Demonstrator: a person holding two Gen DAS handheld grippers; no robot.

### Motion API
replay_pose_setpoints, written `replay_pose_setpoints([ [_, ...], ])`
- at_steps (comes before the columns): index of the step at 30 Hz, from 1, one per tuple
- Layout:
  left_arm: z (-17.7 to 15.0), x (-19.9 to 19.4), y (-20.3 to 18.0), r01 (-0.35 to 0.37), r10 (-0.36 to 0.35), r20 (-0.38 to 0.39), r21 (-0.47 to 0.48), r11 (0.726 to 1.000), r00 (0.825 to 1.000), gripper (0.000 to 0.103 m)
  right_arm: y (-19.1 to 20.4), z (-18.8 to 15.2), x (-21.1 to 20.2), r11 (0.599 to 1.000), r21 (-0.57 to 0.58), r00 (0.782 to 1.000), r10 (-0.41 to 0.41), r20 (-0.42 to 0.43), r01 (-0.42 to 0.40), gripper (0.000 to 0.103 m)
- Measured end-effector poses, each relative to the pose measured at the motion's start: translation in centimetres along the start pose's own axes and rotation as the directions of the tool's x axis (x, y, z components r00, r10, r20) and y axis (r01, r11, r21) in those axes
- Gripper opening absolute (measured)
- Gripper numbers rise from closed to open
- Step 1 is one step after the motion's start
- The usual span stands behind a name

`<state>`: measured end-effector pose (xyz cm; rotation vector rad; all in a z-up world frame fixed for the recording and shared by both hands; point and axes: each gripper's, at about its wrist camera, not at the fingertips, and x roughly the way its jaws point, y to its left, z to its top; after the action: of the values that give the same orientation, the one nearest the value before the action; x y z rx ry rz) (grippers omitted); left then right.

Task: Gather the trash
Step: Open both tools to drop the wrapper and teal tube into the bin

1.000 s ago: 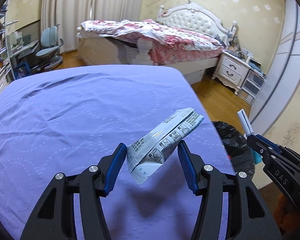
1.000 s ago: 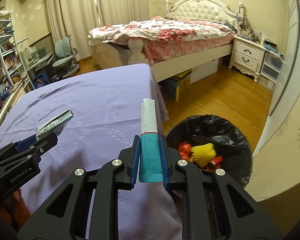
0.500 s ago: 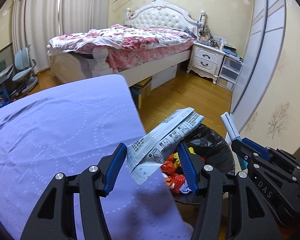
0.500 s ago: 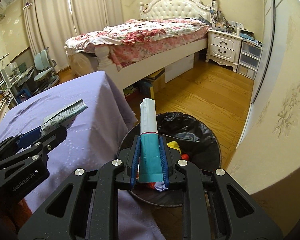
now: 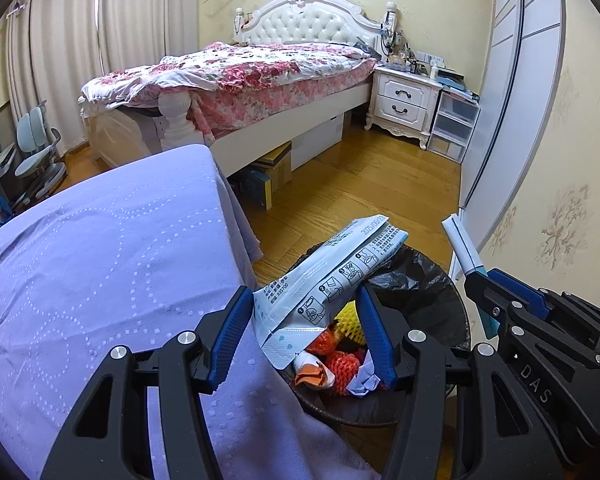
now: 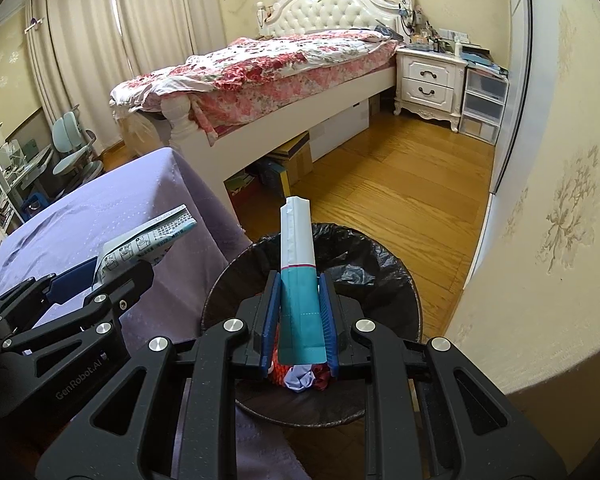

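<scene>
My left gripper is shut on a pale blue printed packet, which slants up to the right over the near rim of the bin. That black-bagged trash bin stands on the floor beside the purple-clothed table. It holds red netting, a yellow foam net and crumpled paper. My right gripper is shut on an upright teal-and-white carton, directly above the bin. From the right wrist view the left gripper with its packet hangs over the table's edge.
A bed with a floral cover stands behind, with cardboard boxes under it. A white nightstand and plastic drawers sit at the back right. The wall runs close on the right of the bin. Wooden floor lies beyond.
Both grippers have swung right, off the purple table to above the trash bin, and dipped slightly. Each keeps its grip on its item.
</scene>
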<state>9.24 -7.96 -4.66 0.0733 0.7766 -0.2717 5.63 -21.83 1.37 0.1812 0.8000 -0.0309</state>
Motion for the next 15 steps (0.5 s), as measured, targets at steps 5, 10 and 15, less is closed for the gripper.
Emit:
replay_pose_setpoints([
  [5,0.1,0.6,-0.5,0.000,0.000,-0.014,0.007,1.000,1.000,0.056,-0.6,0.2,0.5,1.000,0.014,1.000,0.001,-0.004,-0.001,0.020],
  [10,0.2,1.1,-0.8,0.001,-0.001,-0.022,0.014,1.000,1.000,0.056,-1.0,0.4,0.9,1.000,0.020,1.000,-0.001,-0.005,0.001,0.020],
  [15,0.3,1.3,-0.7,0.005,-0.005,-0.022,0.004,1.000,1.000,0.067,-1.3,0.6,1.1,1.000,0.029,1.000,0.001,-0.009,0.000,0.020],
])
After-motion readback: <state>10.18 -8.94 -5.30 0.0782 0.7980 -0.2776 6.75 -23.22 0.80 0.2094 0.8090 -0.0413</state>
